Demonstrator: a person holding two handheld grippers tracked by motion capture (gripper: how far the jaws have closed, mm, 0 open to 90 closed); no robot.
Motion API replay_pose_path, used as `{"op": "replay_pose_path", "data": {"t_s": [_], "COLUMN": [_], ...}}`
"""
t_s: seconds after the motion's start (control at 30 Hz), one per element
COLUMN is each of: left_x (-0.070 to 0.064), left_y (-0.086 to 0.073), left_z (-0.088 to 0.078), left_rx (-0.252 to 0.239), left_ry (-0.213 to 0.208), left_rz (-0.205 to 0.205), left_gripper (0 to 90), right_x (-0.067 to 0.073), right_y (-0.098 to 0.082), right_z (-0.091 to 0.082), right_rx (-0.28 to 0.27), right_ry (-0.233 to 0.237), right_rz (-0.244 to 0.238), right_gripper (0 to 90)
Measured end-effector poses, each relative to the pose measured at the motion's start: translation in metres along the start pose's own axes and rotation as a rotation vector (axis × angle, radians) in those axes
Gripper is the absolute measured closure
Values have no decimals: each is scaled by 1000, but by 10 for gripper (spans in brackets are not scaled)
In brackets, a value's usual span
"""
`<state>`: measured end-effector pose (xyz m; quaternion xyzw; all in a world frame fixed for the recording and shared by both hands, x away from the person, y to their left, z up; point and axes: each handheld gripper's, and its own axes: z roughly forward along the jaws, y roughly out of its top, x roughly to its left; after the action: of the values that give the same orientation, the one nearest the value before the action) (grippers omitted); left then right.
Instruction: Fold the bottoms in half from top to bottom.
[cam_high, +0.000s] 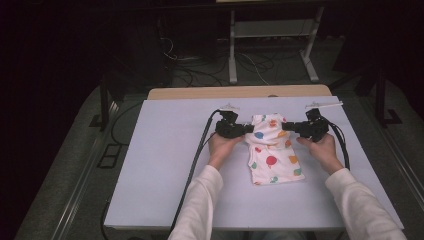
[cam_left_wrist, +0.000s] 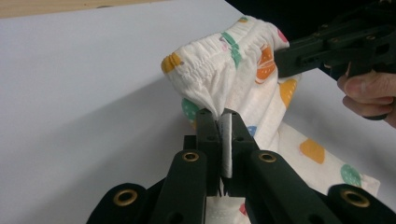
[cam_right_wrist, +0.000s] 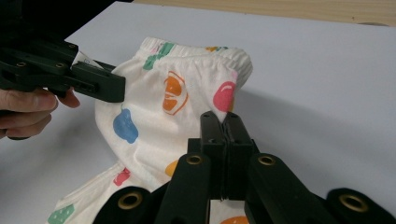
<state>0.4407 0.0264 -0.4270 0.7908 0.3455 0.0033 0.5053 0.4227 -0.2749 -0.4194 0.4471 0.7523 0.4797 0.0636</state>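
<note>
My white worktop (cam_high: 165, 165), its pale wooden edge strip (cam_high: 200, 93) along the far side, a metal-legged stand (cam_high: 272, 37) on the dark floor beyond, loose cables (cam_high: 190, 65) beside it

garment (cam_high: 272, 150) on table (cam_high: 165, 150), between grippers

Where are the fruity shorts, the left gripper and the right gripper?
fruity shorts (cam_high: 272, 161): high view, on the red fruit print.
left gripper (cam_high: 248, 129): high view, jaws' tips pinching the waistband's left side.
right gripper (cam_high: 286, 126): high view, jaws' tips pinching the waistband's right side.
</note>
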Motion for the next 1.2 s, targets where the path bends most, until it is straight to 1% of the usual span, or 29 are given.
{"op": "replay_pose_path", "data": {"t_s": [0.23,0.4,0.53,0.67,0.8,0.93,1.07,1.2], "left_x": [-4,-6,-11,-14,-19,-21,-25,-29], "left_y": [-3,-3,-3,-3,-4,-5,-7,-9], "left_z": [-2,-3,-4,-5,-7,-8,-9,-9], "left_rx": [1,11,12,10,14,13,6,-3], "left_ry": [-6,-8,-19,-24,-25,-23,-32,-35], "left_rz": [1,14,31,35,50,57,65,75], "left_gripper": [866,866,865,866,865,865,866,865], "right_x": [5,6,6,6,8,9,9,8], "right_y": [-3,-6,-9,-10,-12,-13,-15,-18], "right_z": [-4,-5,-6,-9,-14,-16,-17,-18], "right_rx": [-2,3,6,7,5,1,-7,-11], "right_ry": [4,2,4,8,9,12,17,21], "right_rz": [-12,-17,-19,-20,-30,-32,-34,-25], "right_gripper": [879,879,878,878,878,878,878,878]}}
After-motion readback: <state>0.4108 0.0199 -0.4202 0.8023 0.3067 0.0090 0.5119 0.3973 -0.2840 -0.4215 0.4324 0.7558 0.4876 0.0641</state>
